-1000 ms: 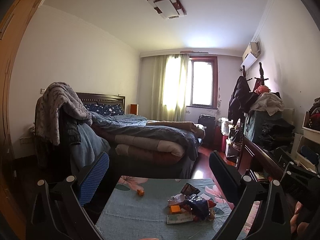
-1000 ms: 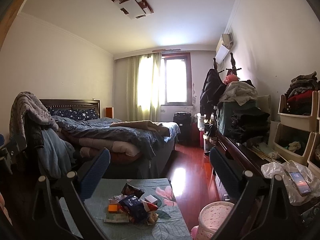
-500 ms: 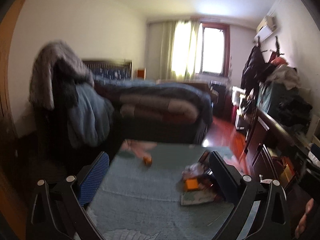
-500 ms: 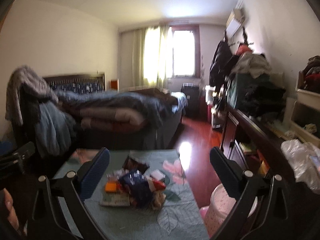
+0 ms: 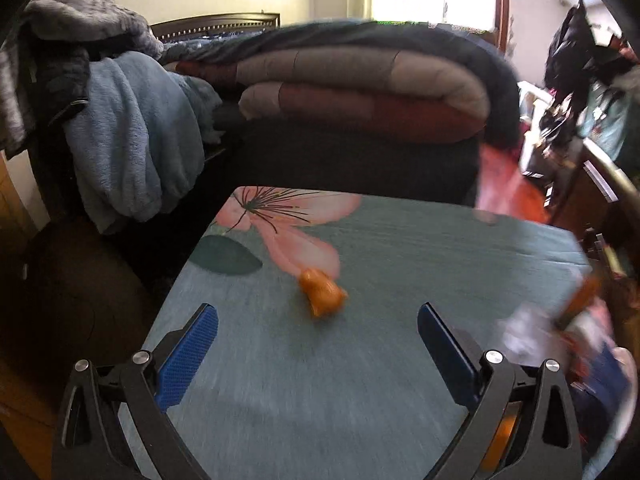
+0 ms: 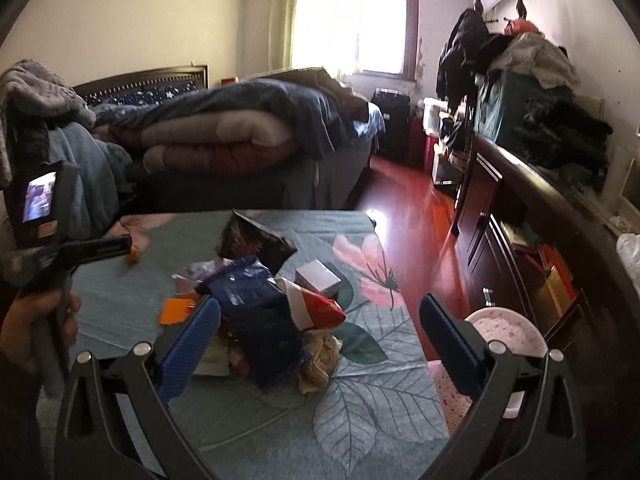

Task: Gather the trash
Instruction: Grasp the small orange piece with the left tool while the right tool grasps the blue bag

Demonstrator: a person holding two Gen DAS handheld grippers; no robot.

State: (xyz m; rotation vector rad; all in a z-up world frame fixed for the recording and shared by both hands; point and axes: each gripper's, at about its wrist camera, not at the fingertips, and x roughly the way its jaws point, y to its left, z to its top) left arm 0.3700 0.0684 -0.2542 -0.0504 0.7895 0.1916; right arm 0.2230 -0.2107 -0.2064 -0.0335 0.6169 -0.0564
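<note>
— Hovering with jaws spread wide and empty, the left gripper [image 5: 318,344] faces a small orange scrap [image 5: 322,294] lying alone on the teal floral tablecloth [image 5: 400,260], ahead between its fingers.

— And the right gripper [image 6: 320,332]?

— Spread too, holding nothing, above the wrapper pile [image 6: 264,304] mid-table. A pink bin [image 6: 500,344] stands just beside the table's right edge.
</note>
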